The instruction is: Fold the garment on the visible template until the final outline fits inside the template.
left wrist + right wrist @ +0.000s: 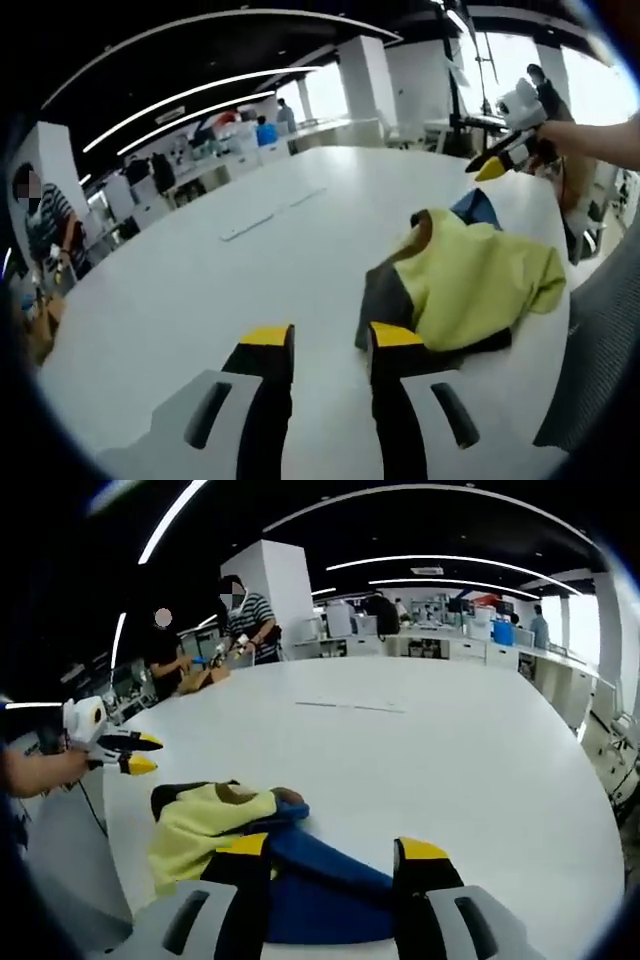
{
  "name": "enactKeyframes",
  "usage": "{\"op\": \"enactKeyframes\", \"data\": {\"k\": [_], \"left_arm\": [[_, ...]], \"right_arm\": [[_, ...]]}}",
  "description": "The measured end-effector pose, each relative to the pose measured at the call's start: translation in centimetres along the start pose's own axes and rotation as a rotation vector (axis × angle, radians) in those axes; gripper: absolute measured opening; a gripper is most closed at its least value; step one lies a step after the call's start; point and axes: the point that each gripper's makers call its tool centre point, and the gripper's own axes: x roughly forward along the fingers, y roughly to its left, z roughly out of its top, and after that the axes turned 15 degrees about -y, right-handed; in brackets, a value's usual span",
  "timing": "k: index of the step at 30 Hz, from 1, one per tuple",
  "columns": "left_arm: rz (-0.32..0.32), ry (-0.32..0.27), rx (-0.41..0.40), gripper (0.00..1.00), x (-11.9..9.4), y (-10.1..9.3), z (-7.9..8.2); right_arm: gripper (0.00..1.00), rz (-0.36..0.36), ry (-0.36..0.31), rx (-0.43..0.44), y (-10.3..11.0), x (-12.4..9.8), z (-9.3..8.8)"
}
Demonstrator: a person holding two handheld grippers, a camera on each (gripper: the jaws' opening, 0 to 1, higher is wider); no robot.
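Note:
A crumpled garment (pixel 470 280), yellow with grey and blue parts, lies in a heap on the white table (pixel 200 280) near its edge. My left gripper (pixel 330 338) is open with nothing between its fingers, just short of the garment's grey edge. The right gripper (pixel 503 158), held by a hand, hangs in the air beyond the heap. In the right gripper view the garment (pixel 210 825) lies close below, its blue part between my open right gripper's (pixel 332 848) jaws, touching or apart I cannot tell. The left gripper (pixel 128 752) shows at the far left, open.
Faint pale marks (pixel 265 215) run across the middle of the table, also seen as marks (pixel 350 707). A grey mesh chair (pixel 600 330) stands at the table's edge by the garment. People (pixel 245 615) work at desks beyond the far side.

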Motion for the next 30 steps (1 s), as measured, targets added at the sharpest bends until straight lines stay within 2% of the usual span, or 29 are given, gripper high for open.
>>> {"op": "enactKeyframes", "data": {"k": [5, 13, 21, 30], "left_arm": [[-0.005, -0.007, -0.053, 0.26, 1.2, 0.1, 0.0], [-0.025, 0.015, -0.071, 0.25, 3.0, 0.0, -0.9], [-0.053, 0.088, -0.115, 0.21, 4.5, -0.8, -3.4], [-0.083, 0.130, -0.149, 0.19, 5.5, -1.9, -5.0]], "right_arm": [[0.47, 0.034, -0.004, 0.018, 1.5, 1.0, 0.4], [0.45, 0.068, 0.060, -0.010, 3.1, 2.1, -0.9], [0.38, 0.103, 0.109, -0.022, 4.5, 3.0, -2.1], [0.28, 0.116, 0.139, -0.040, 5.4, 4.0, -3.2]]}}
